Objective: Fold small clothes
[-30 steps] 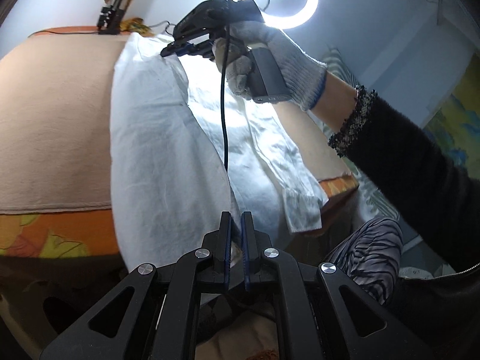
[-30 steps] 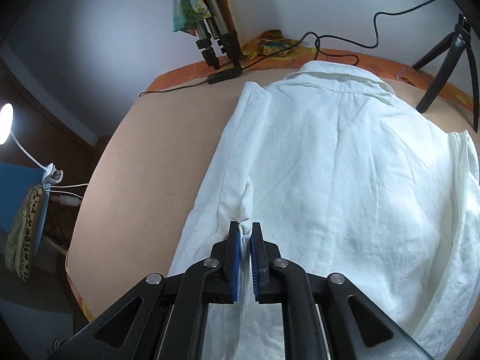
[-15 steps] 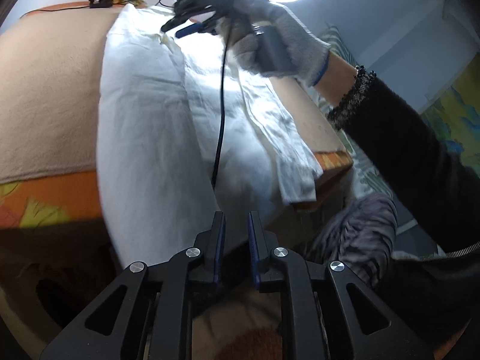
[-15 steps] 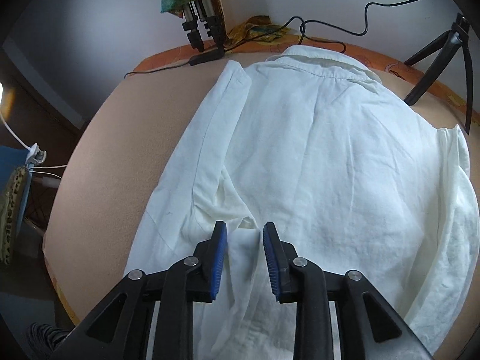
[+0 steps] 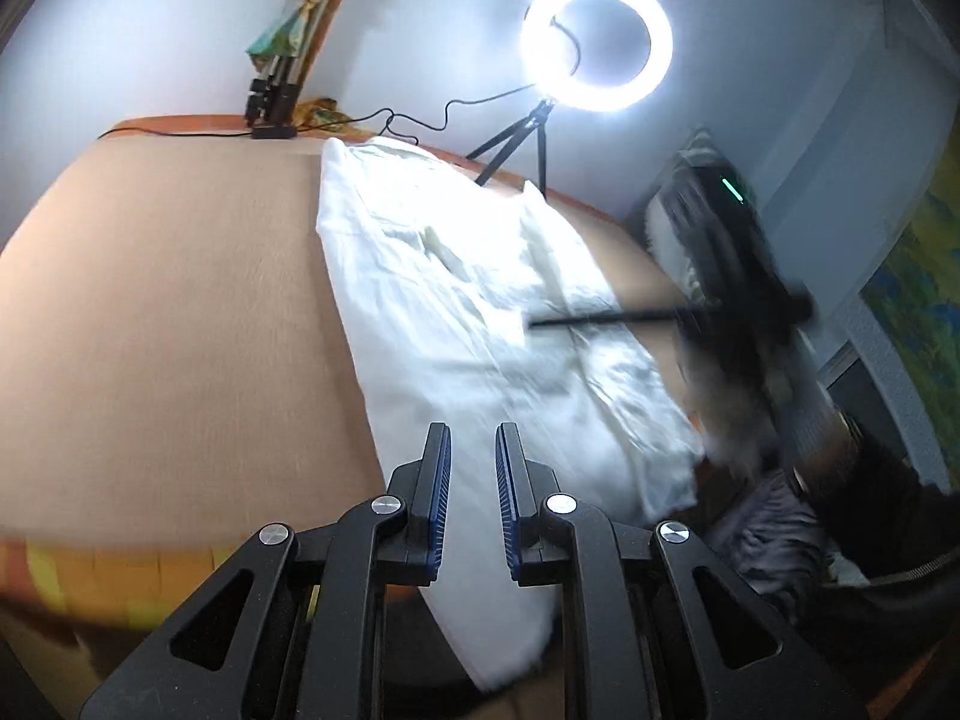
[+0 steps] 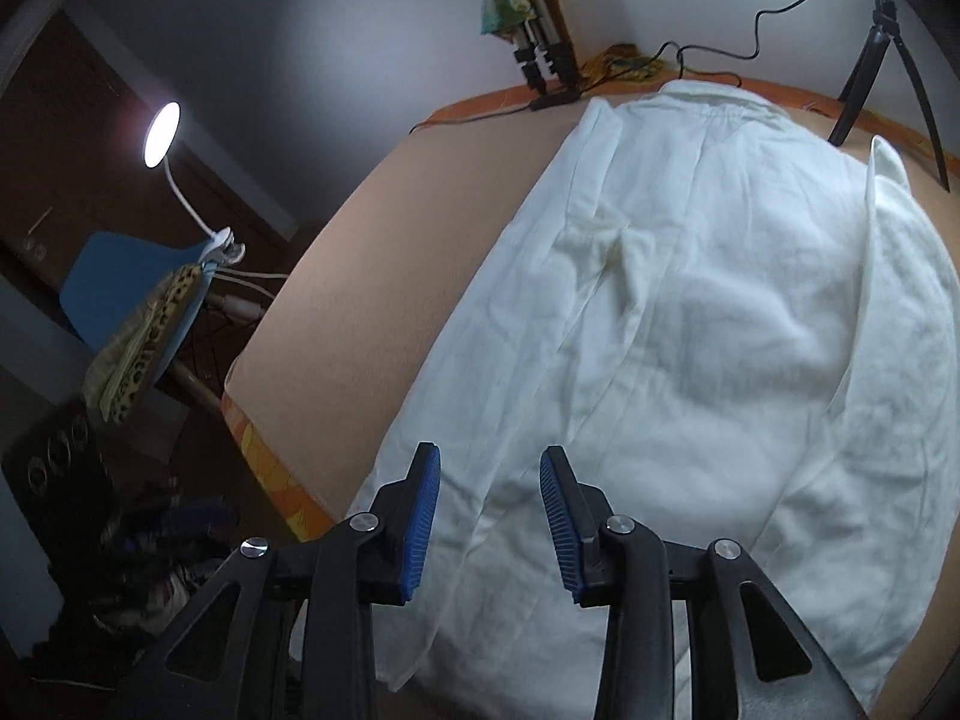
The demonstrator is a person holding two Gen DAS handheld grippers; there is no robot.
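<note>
Right wrist view shows my right tongs (image 6: 489, 510) wide apart and holding nothing, above the hem of the white shirt (image 6: 690, 324) spread on the surface (image 6: 384, 276). My left tongs (image 5: 473, 501) are parted a little, also holding nothing. The shirt looks light and limp, so I'd pinch a hem corner. A tripod (image 6: 882, 54) and cable (image 6: 708, 54) sit near the collar.

A ring light (image 5: 596, 42) ahead and right of the left gripper glares hard, washing out the white shirt (image 5: 480, 300) beneath. The right gripper (image 5: 738, 300) there is smeared by motion blur. The right wrist view is dimmer; a small lamp (image 6: 162, 135) glows far left. Fisheye edges bend and darken.
</note>
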